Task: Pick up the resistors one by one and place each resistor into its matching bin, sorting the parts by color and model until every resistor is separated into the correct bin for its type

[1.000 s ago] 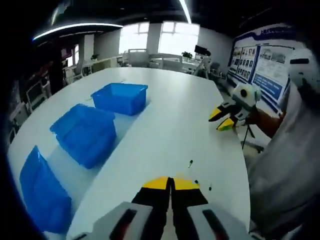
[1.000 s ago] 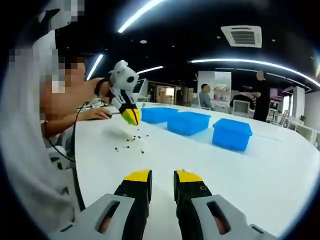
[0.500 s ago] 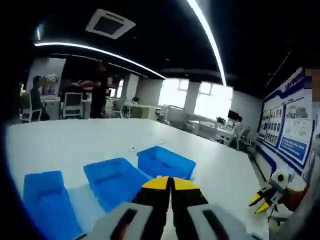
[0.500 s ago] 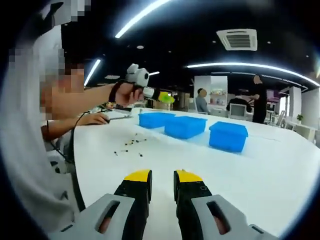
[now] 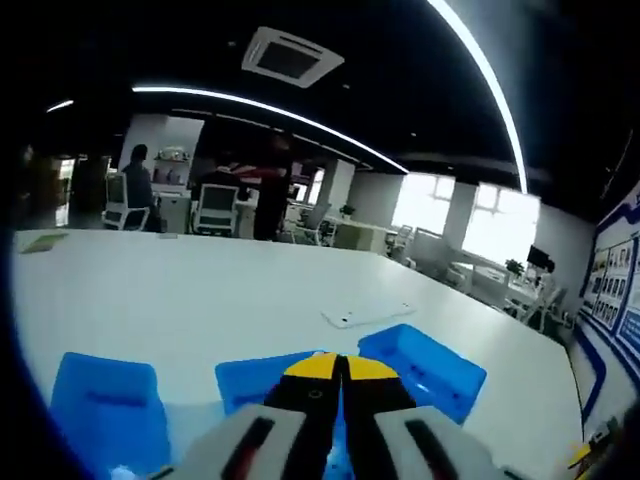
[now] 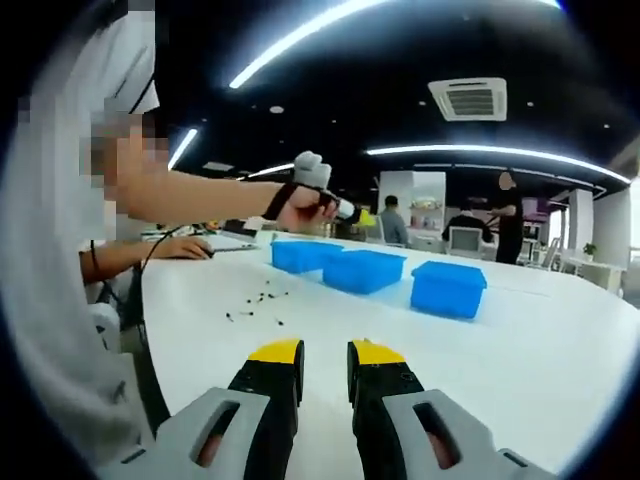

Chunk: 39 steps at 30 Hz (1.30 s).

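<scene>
My left gripper (image 5: 340, 366) has its yellow-tipped jaws pressed together, and I see nothing between the tips. It hangs above the three blue bins, left bin (image 5: 105, 412), middle bin (image 5: 255, 378) and right bin (image 5: 428, 366). In the right gripper view a person's hand holds that left gripper (image 6: 345, 211) in the air above the same row of bins (image 6: 365, 270). Several small dark resistors (image 6: 255, 301) lie scattered on the white table (image 6: 480, 350). My right gripper (image 6: 326, 354) hovers low over the table with a small gap between its jaws and nothing in it.
A flat white object (image 5: 365, 315) lies on the table beyond the bins. A person's other arm (image 6: 150, 245) rests on the table's left side. People, chairs and desks stand far behind. Bare white tabletop stretches right of the bins.
The left gripper has risen from the table by the resistors and swung up over the bins, jaws still together. The right gripper has barely moved.
</scene>
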Available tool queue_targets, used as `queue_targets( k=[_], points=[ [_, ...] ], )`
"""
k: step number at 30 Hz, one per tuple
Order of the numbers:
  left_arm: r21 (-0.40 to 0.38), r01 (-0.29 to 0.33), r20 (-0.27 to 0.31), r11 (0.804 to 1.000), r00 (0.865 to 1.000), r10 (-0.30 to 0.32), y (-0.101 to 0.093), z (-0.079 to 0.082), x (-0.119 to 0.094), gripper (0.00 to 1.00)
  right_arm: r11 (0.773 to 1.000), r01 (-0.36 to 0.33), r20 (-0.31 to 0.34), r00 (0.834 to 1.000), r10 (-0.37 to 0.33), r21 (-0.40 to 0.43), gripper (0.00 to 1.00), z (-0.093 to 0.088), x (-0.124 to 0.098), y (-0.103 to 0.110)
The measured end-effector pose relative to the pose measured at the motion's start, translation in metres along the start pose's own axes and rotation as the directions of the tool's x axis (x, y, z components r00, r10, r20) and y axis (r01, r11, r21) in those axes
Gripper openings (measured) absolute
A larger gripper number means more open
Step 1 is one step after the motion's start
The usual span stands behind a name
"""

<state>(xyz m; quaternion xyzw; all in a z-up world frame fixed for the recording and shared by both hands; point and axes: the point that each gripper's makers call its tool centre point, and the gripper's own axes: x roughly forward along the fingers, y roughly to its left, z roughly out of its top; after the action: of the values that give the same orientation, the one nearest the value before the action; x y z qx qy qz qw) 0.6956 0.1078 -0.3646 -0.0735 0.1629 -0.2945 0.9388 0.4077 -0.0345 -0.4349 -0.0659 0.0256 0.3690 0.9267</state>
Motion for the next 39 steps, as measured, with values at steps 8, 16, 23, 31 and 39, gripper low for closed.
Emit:
queue_targets(
  k=[8, 16, 23, 31, 39],
  points=[
    [0.009, -0.018, -0.026, 1.0, 0.999, 0.018, -0.011, 0.0, 0.007, 0.1, 1.0, -0.003, 0.032, 0.999, 0.003, 0.012, 0.2, 0.003, -0.001, -0.003],
    [0.015, -0.013, -0.052, 1.0, 0.999, 0.014, -0.019, -0.001, 0.009, 0.14, 1.0, 0.008, 0.036, 0.999, -0.007, -0.022, 0.2, 0.004, 0.007, -0.004],
    [0.065, -0.012, -0.05, 0.998, 0.999, 0.015, -0.044, 0.006, 0.007, 0.13, 0.992, 0.124, 0.009, 0.992, -0.124, 0.003, 0.2, 0.002, 0.008, -0.027],
    [-0.013, -0.016, 0.069, 1.0, 0.997, 0.017, -0.073, 0.04, -0.01, 0.13, 0.994, 0.103, 0.088, 0.99, -0.107, 0.043, 0.2, 0.035, 0.004, -0.007],
    [0.021, -0.006, 0.184, 1.0, 0.983, 0.002, -0.098, 0.095, -0.055, 0.13, 1.0, -0.017, 0.158, 0.987, 0.017, 0.0, 0.2, 0.065, 0.005, 0.031]
  ],
)
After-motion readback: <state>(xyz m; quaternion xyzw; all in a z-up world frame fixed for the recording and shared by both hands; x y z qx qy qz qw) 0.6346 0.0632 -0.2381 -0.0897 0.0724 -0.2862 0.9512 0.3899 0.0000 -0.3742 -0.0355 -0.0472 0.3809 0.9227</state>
